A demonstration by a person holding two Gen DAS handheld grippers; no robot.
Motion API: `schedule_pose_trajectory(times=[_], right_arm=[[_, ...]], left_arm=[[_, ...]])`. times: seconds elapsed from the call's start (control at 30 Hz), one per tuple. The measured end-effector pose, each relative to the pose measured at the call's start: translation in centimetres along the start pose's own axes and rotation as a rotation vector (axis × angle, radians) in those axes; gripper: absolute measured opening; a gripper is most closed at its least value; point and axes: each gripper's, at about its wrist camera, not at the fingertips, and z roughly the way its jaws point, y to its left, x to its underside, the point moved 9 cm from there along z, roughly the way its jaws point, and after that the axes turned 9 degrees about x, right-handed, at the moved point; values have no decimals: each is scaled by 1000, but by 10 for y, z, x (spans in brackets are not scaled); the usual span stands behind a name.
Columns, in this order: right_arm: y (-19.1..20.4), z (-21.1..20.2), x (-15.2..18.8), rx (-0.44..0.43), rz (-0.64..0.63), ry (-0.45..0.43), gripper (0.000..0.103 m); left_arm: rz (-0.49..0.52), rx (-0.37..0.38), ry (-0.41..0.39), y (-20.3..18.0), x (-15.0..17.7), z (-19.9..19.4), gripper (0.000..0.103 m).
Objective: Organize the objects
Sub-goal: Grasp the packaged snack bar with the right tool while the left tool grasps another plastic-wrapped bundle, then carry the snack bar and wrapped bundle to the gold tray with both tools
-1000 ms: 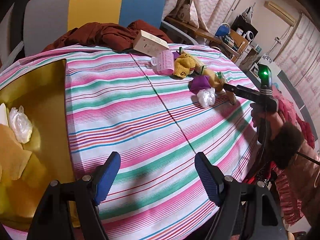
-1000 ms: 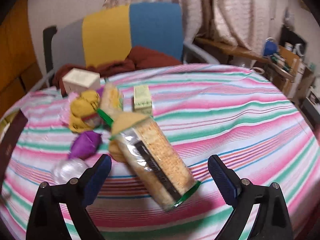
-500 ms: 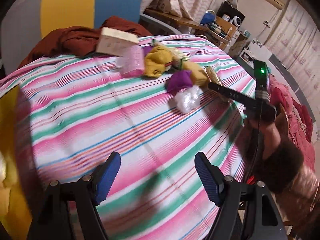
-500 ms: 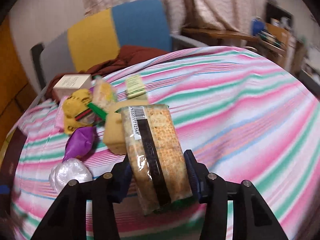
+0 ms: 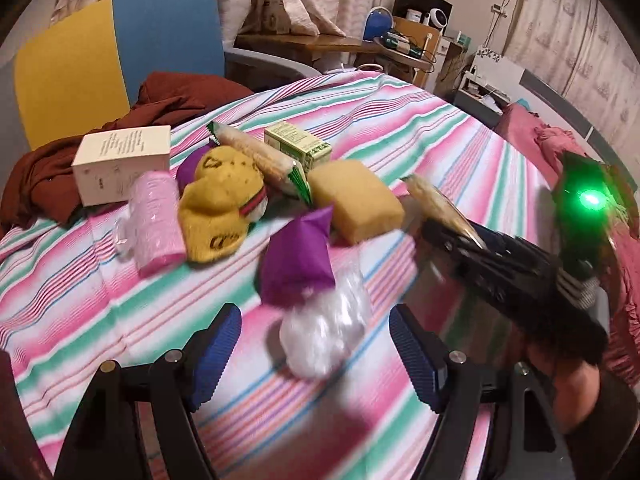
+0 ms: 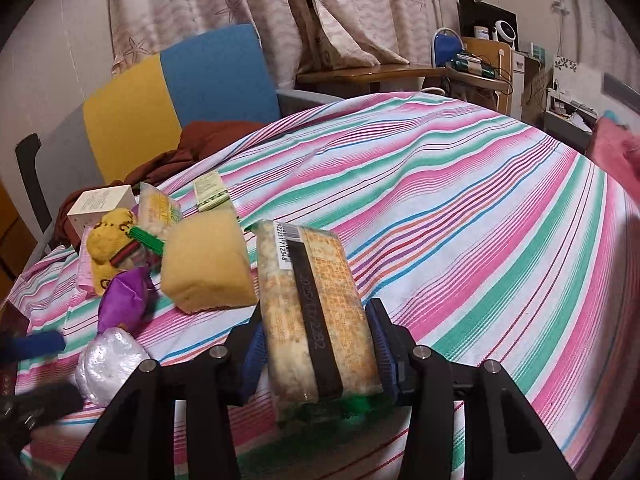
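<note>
In the right wrist view my right gripper (image 6: 318,348) is shut on a clear pack of crackers (image 6: 312,312), its blue pads pressing both long sides. That pack (image 5: 440,208) also shows in the left wrist view, sticking out of the right gripper (image 5: 472,248). My left gripper (image 5: 316,344) stands open just over a crumpled clear plastic bag (image 5: 324,332), not touching it. Behind the bag lie a purple pouch (image 5: 300,256), a yellow sponge (image 5: 356,200), a yellow knitted cap (image 5: 220,204), a pink roll (image 5: 156,220), a white box (image 5: 120,160), a second cracker pack (image 5: 260,160) and a green box (image 5: 298,146).
A striped cloth (image 6: 460,208) covers the round table. A yellow and blue chair (image 5: 120,48) with a brown garment (image 5: 180,96) stands behind it. A cluttered wooden desk (image 5: 360,44) is at the back. Pink bedding (image 5: 532,132) lies at the right.
My left gripper swept from the yellow tray side across the table to the pile and now hangs over the plastic bag. My right gripper closed on the cracker pack and rolled it upright.
</note>
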Motion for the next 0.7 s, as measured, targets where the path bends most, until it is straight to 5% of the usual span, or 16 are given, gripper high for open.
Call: schedule_pose_trajectory(times=[0.2,0.27,0.43,0.7], right_arm=[[1,1,1,12,-8,-8,48],[0,1,1,12,-6,-12,48],[1,1,2,15,-7,-15,47],[-1,-1,0,15,-5,-27,44]], left_arm=[[39,23,-3,-2,10,25,75],[89,-11,-22,3,18,26,65],[31,14,-37,14,21,18,48],[51,-27,-58,13,43,0,47]])
